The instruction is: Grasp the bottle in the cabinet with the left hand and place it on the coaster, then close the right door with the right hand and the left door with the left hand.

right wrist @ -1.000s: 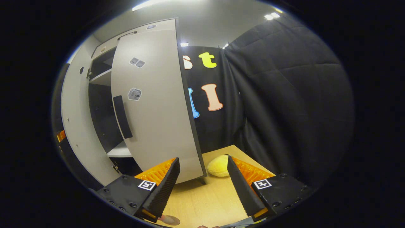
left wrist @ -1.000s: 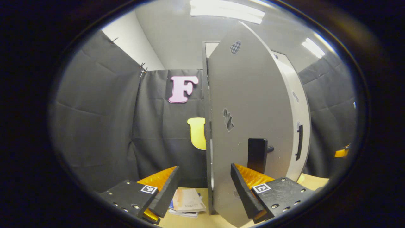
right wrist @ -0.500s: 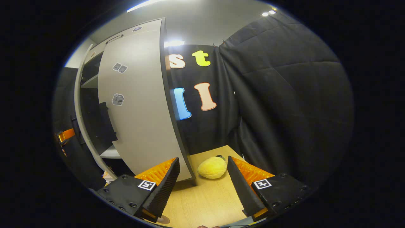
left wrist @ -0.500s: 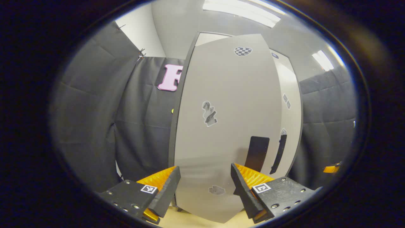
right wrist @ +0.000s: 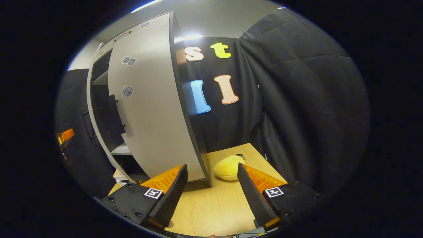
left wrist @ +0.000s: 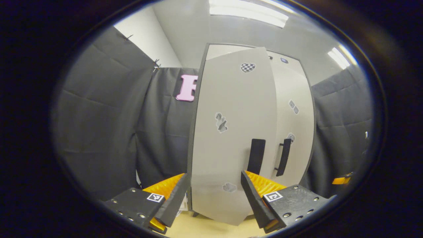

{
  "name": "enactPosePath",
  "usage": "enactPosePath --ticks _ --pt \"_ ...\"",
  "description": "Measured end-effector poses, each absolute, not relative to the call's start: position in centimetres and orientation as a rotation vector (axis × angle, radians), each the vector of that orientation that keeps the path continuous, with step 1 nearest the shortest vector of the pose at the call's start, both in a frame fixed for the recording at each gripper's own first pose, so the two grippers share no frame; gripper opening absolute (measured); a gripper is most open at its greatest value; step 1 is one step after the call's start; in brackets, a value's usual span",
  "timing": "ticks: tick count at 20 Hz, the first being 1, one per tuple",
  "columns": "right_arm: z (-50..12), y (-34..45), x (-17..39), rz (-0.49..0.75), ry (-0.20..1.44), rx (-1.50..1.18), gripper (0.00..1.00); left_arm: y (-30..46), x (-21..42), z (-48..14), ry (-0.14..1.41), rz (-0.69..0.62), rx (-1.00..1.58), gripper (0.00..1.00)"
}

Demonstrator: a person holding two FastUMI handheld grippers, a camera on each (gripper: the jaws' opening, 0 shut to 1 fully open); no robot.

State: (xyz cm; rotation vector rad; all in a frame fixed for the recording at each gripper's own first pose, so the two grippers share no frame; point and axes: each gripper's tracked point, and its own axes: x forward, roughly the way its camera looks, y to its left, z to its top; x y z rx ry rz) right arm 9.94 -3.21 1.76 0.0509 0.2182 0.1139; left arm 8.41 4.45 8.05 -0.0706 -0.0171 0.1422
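Left gripper (left wrist: 214, 198) spread wide, nothing held, facing the grey cabinet's left door (left wrist: 231, 138), nearly shut.
Right gripper (right wrist: 211, 195) spread, empty, over light wooden table (right wrist: 211, 211); right door (right wrist: 148, 109) just ajar; yellow plush toy (right wrist: 228, 167) beside it. Bottle, coaster unseen.

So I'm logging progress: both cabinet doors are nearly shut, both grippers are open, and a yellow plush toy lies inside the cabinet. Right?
Not quite. The yellow plush toy lies on the table beside the cabinet, outside the right door, as the right gripper view shows. The rest stands.
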Motion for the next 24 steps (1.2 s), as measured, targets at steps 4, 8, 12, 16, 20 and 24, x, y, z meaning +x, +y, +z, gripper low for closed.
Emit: enactPosePath --ticks 4,8,12,16,20,24 --pt "2.5 -2.2 11.3 0.226 0.210 0.024 0.96 3.2 5.1 8.1 -0.016 0.211 -0.057 0.93" --pt "4.8 -1.6 12.1 0.284 0.167 -0.024 0.96 1.9 3.1 8.7 -0.030 0.220 -0.025 0.98" --pt "6.4 -0.4 12.2 0.300 0.132 -0.029 0.96 2.2 1.4 9.3 -0.038 0.246 0.000 0.98" --pt "6.8 0.9 12.3 0.283 0.111 -0.012 0.96 4.3 0.0 9.3 -0.028 0.275 0.041 0.98" --pt "7.3 2.1 11.6 0.280 0.104 -0.003 0.96 6.4 -0.8 9.6 -0.051 0.294 -0.003 0.98" --pt "7.5 2.8 11.2 0.272 0.084 -0.015 0.96 7.9 -1.5 9.4 -0.065 0.297 -0.052 0.98"
